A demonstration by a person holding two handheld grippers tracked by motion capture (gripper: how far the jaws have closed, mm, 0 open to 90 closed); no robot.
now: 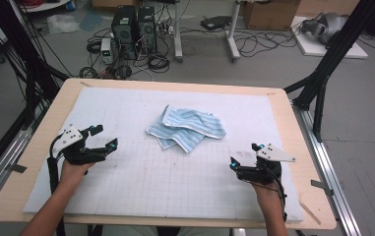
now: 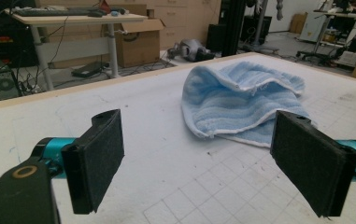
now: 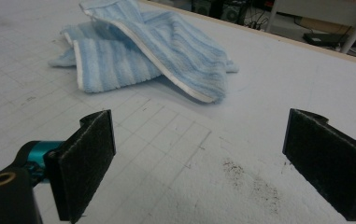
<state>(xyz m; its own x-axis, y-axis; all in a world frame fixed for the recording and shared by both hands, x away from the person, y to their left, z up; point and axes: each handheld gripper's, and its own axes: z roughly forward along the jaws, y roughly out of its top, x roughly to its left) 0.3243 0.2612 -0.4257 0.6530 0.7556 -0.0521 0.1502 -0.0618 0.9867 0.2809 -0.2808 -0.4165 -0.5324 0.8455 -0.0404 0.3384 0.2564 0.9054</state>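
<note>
The blue striped towel (image 1: 186,128) lies crumpled near the middle of the white mat (image 1: 140,182), folded over itself, touched by nothing; the left gripper (image 1: 104,137) and the right gripper (image 1: 244,155) rest low at either side, well apart from it, each with jaws spread wide and empty; both point toward the cloth, probably ready to reach for its edges.

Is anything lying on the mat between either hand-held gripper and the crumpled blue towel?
Nothing visible does. Bare white gridded mat lies between the left hand-held gripper and the blue towel, and between the right hand-held gripper and it. Both stand open and empty, clear of the cloth.
</note>
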